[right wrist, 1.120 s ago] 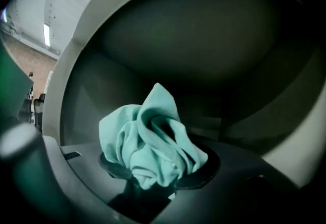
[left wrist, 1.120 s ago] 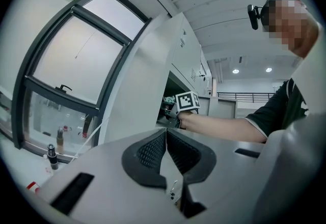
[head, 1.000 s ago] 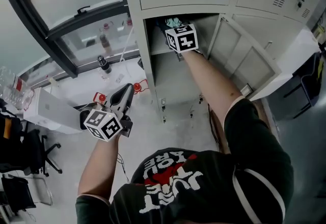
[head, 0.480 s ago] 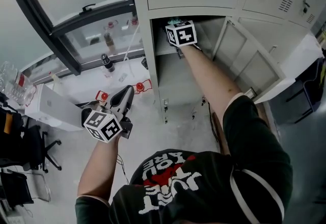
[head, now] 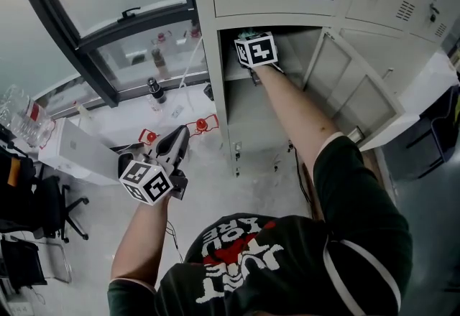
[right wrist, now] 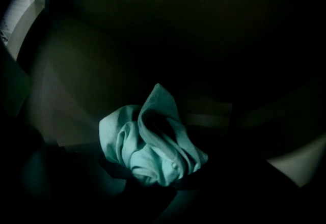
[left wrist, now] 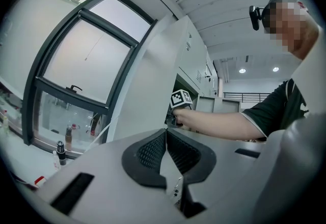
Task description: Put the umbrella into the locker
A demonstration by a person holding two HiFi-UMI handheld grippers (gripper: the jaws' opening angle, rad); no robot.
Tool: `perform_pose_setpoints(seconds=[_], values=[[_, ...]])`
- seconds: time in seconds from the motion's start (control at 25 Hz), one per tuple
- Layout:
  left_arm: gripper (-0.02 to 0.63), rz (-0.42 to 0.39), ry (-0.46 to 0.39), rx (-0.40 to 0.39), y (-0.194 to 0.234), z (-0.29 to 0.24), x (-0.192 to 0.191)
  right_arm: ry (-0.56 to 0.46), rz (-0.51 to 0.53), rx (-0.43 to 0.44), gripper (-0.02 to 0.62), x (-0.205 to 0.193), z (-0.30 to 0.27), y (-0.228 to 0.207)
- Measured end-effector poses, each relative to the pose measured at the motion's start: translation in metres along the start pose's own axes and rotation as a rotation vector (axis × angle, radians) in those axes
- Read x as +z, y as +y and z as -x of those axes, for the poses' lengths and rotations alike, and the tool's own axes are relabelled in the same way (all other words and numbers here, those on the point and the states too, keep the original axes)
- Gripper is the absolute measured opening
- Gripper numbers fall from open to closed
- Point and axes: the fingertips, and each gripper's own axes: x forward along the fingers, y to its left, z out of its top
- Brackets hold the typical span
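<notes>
From the head view, your right gripper [head: 250,40] was far inside the open locker [head: 223,103]. The left gripper view showed your left gripper [left wrist: 165,139] closed and empty. In the right gripper view, its jaws pinched the teal umbrella [right wrist: 153,141]. Released off balance, it could have slid out.

The person wears a black T-shirt [head: 359,228] with short sleeves. Red and white letters [head: 241,243] are printed on it, at 6 o'clock in the head view. A thin white line [head: 332,271] runs down its side. The left cube [head: 146,180] and right cube [head: 256,49] are white with black square marks. The left gripper [left wrist: 165,135] is grey with 2 black ribbed pads [left wrist: 148,152].
</notes>
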Motion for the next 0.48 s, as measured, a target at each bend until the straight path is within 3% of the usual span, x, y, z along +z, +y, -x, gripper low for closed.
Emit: perform_pose_setpoints(seconds=[0.48], values=[[0.017,0.006,0.001,0.006,-0.002,0.0041,-0.0029,0.01,-0.024,0.001,0.219,-0.0043,-0.0015,-0.0002]])
